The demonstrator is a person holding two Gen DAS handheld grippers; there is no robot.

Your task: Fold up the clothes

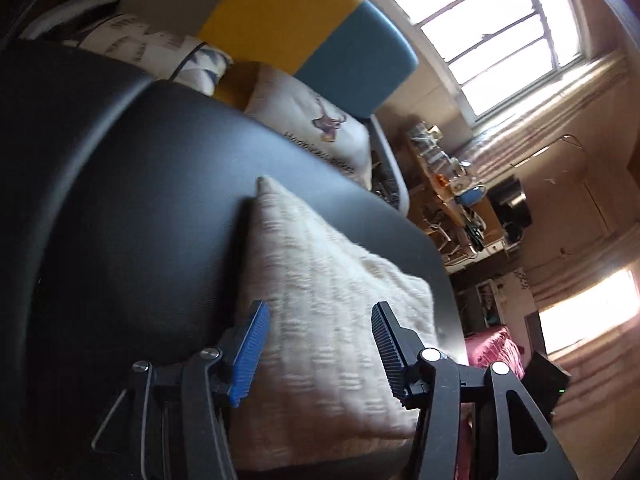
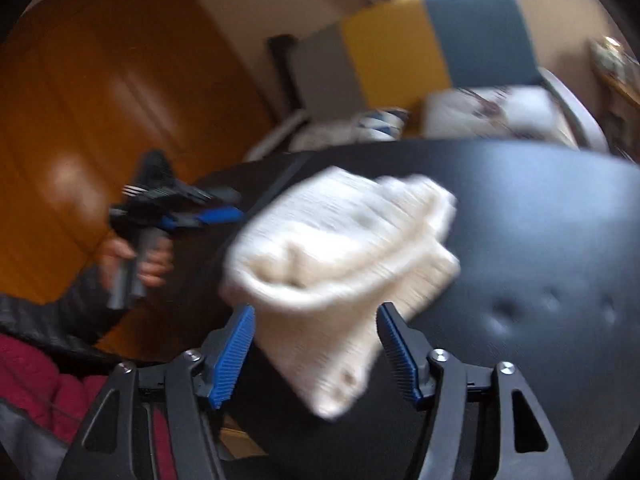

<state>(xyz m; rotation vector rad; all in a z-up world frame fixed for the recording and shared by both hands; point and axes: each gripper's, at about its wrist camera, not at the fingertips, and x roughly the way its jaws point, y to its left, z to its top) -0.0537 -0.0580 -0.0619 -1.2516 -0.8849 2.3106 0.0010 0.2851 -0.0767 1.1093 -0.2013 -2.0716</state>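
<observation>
Left tool (image 1: 320, 344): released, jaws standing apart above the cream knit garment (image 1: 332, 300).
Garment: folded bundle lying on the black tabletop (image 1: 140, 200).
Right tool (image 2: 316, 344): released, jaws wide either side of the garment's near end; not visibly pinching.
Advice: probably square the edges and press the fold flat before lifting.

Both wrist cameras look steeply down, close over the black desk (image 1: 120, 200) and cream knit (image 2: 340, 248) (shared ground), the tricolour chair (image 1: 320, 32) beyond.
</observation>
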